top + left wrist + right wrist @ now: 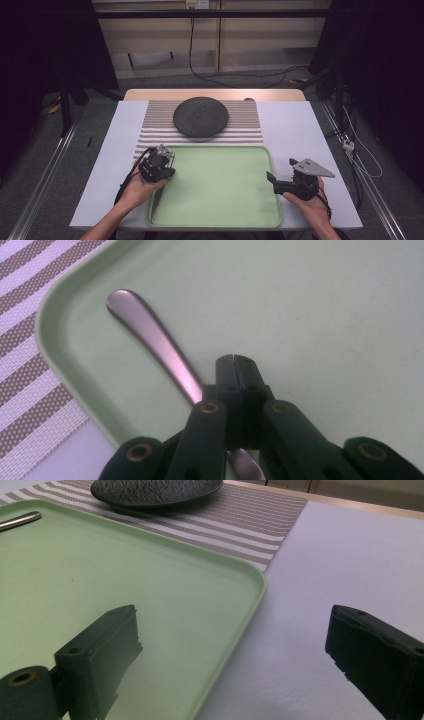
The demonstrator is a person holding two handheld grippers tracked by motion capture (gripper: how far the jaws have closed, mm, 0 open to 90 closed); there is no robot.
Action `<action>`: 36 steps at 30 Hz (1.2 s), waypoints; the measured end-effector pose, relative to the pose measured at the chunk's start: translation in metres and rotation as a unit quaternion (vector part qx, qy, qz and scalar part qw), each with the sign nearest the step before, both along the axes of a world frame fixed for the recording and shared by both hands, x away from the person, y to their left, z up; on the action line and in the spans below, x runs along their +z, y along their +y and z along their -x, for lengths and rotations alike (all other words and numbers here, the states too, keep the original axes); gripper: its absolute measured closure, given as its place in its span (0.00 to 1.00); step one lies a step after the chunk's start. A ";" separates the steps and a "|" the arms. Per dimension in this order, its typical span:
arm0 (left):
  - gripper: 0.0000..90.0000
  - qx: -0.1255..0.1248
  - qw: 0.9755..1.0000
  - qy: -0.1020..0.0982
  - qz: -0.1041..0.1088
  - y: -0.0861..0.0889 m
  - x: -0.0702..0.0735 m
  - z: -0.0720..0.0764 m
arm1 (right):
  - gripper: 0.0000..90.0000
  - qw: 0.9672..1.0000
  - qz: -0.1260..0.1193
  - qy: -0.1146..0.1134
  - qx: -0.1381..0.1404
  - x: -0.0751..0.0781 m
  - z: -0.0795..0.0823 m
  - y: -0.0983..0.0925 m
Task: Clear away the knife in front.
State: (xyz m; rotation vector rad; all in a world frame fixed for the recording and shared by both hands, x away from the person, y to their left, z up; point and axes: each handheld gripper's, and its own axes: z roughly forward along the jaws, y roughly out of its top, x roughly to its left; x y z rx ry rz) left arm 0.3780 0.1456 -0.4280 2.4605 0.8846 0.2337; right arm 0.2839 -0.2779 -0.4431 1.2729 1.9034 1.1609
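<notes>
Left claw (234, 360) pressed together over a metal utensil handle (150, 335) in green tray (220, 200); right claw (235, 650) spread wide.

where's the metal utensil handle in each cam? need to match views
High view: utensil handle lies along the green tray's left edge, below the left tool.
Left gripper view: it runs from upper left down under the tool's shut jaws.
Right gripper view: its tip pokes in at the far left edge, on the tray.
Shared landmark: the green tray; the dark plate on the striped mat also helps.
</notes>
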 end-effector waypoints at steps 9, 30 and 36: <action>1.00 0.014 1.000 0.000 0.003 0.010 0.000 0.001 | 0.08 1.000 0.000 0.001 0.001 0.000 -0.001 0.001; 1.00 0.050 0.999 -0.003 0.010 0.014 -0.001 0.004 | 0.08 1.000 0.000 0.000 0.001 0.000 -0.001 0.001; 0.93 0.054 0.998 -0.004 0.033 0.015 -0.003 0.003 | 0.08 1.000 0.000 0.000 0.003 0.000 -0.001 0.001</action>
